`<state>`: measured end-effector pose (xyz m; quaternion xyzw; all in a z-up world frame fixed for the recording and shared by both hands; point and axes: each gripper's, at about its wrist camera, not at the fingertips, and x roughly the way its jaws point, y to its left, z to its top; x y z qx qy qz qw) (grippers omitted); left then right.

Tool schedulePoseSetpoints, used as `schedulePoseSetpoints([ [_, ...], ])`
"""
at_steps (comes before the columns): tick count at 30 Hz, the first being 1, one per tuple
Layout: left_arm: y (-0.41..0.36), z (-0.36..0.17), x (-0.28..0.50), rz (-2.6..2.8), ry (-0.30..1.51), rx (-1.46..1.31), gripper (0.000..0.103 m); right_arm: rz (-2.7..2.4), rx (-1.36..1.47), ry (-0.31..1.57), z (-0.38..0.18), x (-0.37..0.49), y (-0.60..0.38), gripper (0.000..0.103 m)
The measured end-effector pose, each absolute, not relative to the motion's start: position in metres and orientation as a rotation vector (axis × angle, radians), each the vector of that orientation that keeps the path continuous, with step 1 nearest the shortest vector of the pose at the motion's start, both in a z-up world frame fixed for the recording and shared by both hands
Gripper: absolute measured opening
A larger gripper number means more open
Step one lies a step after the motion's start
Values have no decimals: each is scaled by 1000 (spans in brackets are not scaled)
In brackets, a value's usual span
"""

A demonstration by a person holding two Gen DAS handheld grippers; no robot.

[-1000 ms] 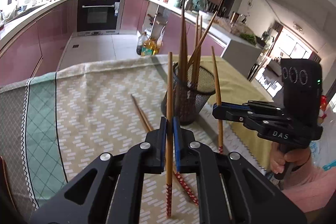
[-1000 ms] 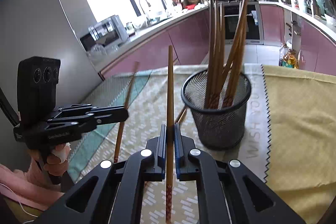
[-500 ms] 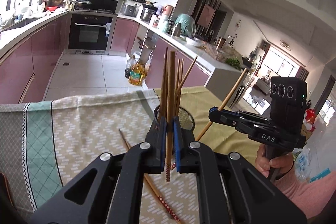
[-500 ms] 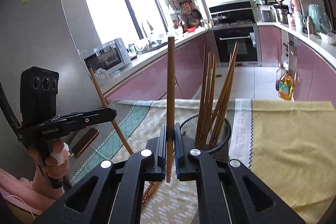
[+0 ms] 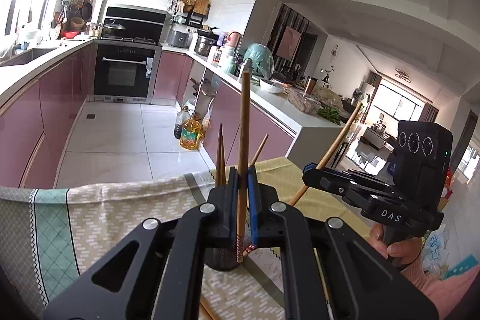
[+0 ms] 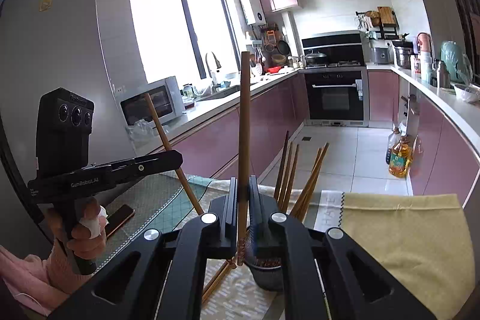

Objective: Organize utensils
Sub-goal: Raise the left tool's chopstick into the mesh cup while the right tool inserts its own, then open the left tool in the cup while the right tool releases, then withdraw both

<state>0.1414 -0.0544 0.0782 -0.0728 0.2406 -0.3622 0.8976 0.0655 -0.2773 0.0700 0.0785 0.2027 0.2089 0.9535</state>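
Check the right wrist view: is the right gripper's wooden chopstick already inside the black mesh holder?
No, the wooden chopstick stands clamped upright in the right gripper, outside the black mesh holder.

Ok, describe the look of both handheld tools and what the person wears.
Both tools are matte black with silver screws and blue pads. The right tool reads "DAS"; the left tool reads "GenRobot.AI". Each carries a black three-lens camera block. The sleeves are pink; one finger has a white wrapping.
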Motion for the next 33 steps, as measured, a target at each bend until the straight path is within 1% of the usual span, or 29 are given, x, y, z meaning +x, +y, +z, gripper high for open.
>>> schedulePoseSetpoints([
  [6, -62, 88, 151, -741, 477, -152, 7, 403, 152, 392, 77, 73, -281, 6],
  [10, -72, 86, 152, -718, 482, -124, 7, 387, 159, 402, 72, 83, -284, 6],
  [28, -109, 32, 171, -744, 674, 9, 7, 414, 185, 632, 24, 123, -275, 6],
  [33, -115, 26, 180, -729, 687, 20, 8, 403, 190, 673, 13, 135, -275, 6],
])
